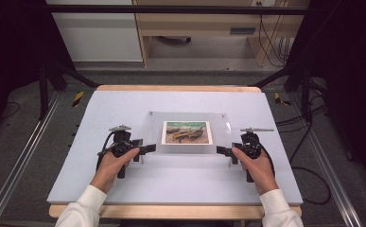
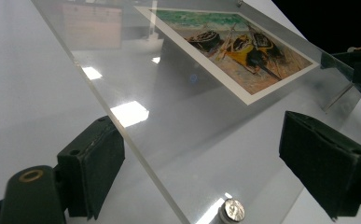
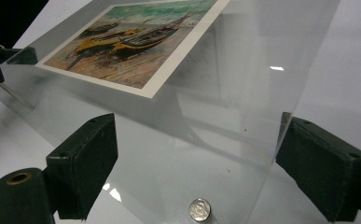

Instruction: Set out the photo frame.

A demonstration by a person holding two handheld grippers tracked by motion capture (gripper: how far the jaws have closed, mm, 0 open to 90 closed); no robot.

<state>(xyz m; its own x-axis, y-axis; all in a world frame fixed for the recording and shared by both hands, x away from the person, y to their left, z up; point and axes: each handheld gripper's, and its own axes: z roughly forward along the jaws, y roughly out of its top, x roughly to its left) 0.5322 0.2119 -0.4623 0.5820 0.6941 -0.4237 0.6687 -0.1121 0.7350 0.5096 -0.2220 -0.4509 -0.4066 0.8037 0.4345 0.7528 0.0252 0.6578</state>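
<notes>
We are seeing a clear acrylic frame (image 1: 186,135) lying flat near the middle of the worktop (image 1: 124,101), slightly toward its near edge, sandwiching a white-bordered print of beached boats (image 1: 187,132), with silver bolts (image 2: 231,210) sitting at its corners.

- The left gripper (image 1: 145,149) is black, with a dark cable looping from its outer side and a grey three-cornered plate on top.
- The right gripper (image 1: 222,151) is black too, with the same grey plate above it and a cable trailing behind.
- Behind each gripper, a white sleeve (image 1: 88,203) with a ribbed cuff covers the forearm.
- Seen close, each jaw ends in a blocky, matt black pad (image 2: 94,161) with a small hole in its top face.
- Behind the left-hand pad sits a rounded black knuckle with a brass-ringed hole (image 2: 31,175).
</notes>
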